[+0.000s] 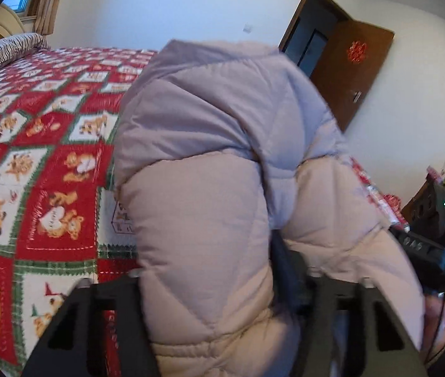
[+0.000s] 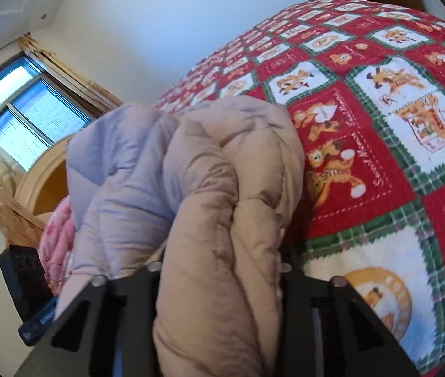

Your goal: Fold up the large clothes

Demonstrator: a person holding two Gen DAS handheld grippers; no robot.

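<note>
A puffy quilted jacket (image 1: 216, 125), lilac on top and beige below, is bunched up on the bed. In the left wrist view a thick beige fold fills the gap between the black fingers of my left gripper (image 1: 222, 282), which is shut on it. In the right wrist view the same jacket (image 2: 222, 172) bulges up between the fingers of my right gripper (image 2: 222, 273), which pinches a beige roll of it. The fingertips of both grippers are buried in the fabric. The right gripper's black body (image 1: 423, 251) shows past the jacket's right side.
A red, white and green patchwork quilt (image 1: 34, 157) covers the bed (image 2: 379, 125). A striped pillow (image 1: 12, 48) lies at its far corner. An open brown door (image 1: 354, 72), a window (image 2: 24, 110), a wooden headboard (image 2: 43, 182) and pink fabric (image 2: 59, 235) surround it.
</note>
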